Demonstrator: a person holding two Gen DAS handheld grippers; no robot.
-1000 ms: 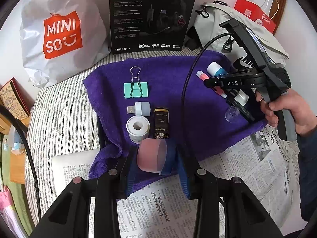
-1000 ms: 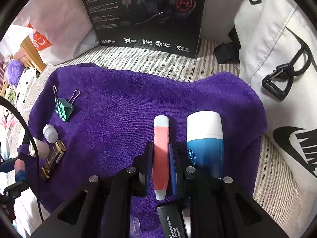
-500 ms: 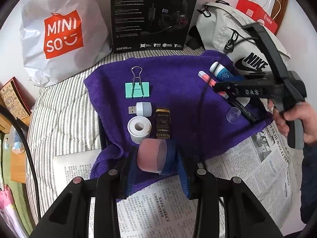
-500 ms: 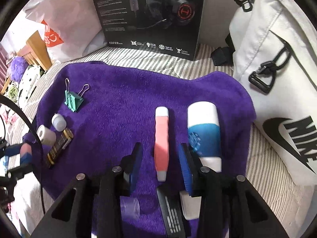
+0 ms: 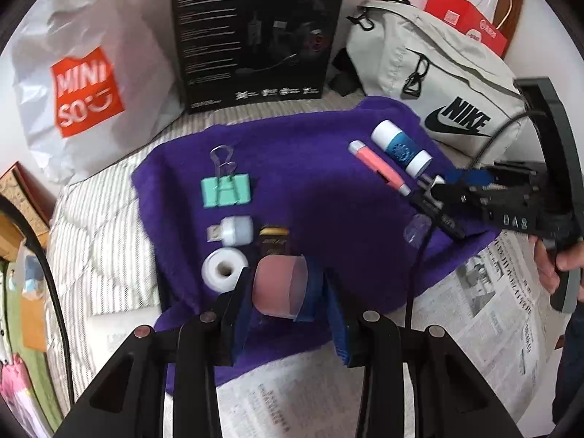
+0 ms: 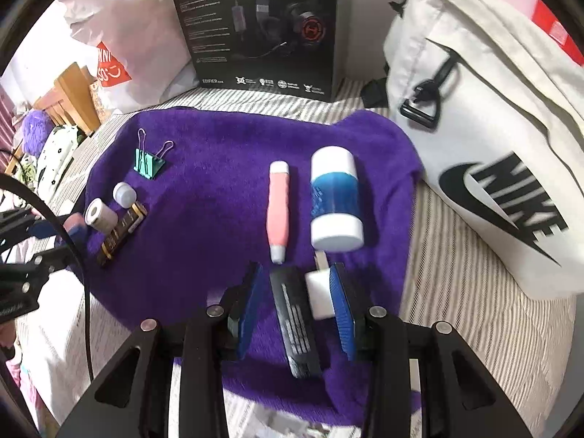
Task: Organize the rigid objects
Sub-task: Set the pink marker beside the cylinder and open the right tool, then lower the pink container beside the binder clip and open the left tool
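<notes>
My left gripper (image 5: 288,288) is shut on a translucent pink cup (image 5: 281,288), held above the near edge of the purple towel (image 5: 310,197). My right gripper (image 6: 295,306) is open and empty above a black flat bar (image 6: 297,325) and a white block (image 6: 319,294). Just ahead of it on the towel lie a pink pen-like tube (image 6: 278,211) and a blue-and-white bottle (image 6: 335,200). At the left lie a green binder clip (image 5: 226,189), a small white USB light (image 5: 233,231), a white tape roll (image 5: 223,273) and a black-gold box (image 5: 274,239).
A clear small cup (image 5: 416,230) lies by the right gripper. A black headset box (image 5: 255,33), a white Miniso bag (image 5: 84,84) and a Nike bag (image 5: 438,84) stand behind the towel. Newspaper (image 5: 474,310) covers the near side.
My right gripper opened, let go of the pink pen-like tube and drew back toward me. My left gripper still holds the pink cup and shifted slightly.
</notes>
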